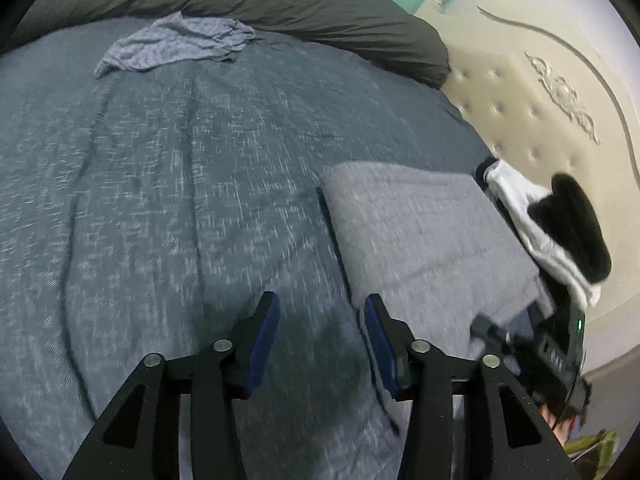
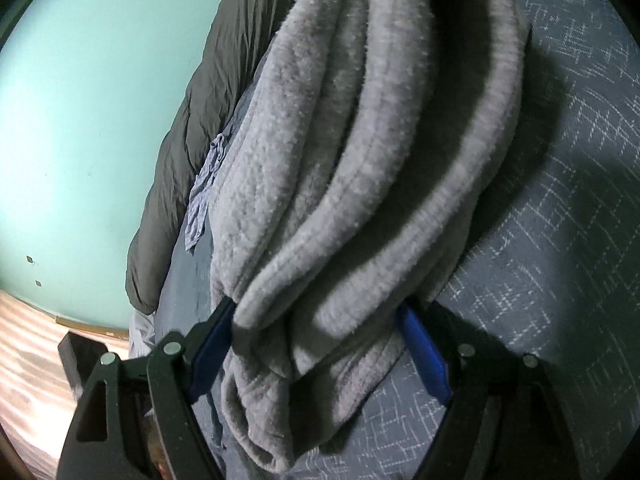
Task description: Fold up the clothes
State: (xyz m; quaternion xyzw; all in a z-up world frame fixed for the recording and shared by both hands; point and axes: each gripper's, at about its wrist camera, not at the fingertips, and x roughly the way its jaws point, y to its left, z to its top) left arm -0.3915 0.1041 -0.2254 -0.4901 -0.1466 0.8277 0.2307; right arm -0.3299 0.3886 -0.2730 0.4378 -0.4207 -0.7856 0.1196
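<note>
Left gripper (image 1: 322,322): fingers spread wide, blue pads facing each other, nothing between them. It hovers over the bed (image 1: 168,184), which is covered in a blue-grey woven bedspread.

Just right of the left gripper, a folded grey fleece garment (image 1: 424,232) lies flat on the bedspread as a neat rectangle. The frame is blurred along its near edge.

Right gripper (image 2: 320,332): fingers (image 2: 424,348) set fairly wide with a thick bunch of the grey fleece garment (image 2: 360,160) packed between the blue pads. Both pads press against the cloth, so it is gripped. In the right wrist view the fabric runs away from the gripper in several rolled folds with stitched hems, and a loose end droops below the fingers over the bedspread.

In the left wrist view the right gripper's body (image 1: 560,344) shows at the right edge, with a small green light on it; white and black cloth (image 1: 560,236) sits just above it. Whether that cloth is a sleeve or more laundry, I cannot tell.

Far side of the bed: a crumpled light blue garment (image 1: 180,42) lies loose on the bedspread, just beside a dark grey duvet (image 1: 304,4) bunched along the far edge. Cream tufted headboard (image 1: 532,92) at the right. Teal wall (image 2: 92,112) and wood floor (image 2: 28,344) show in the right wrist view.
</note>
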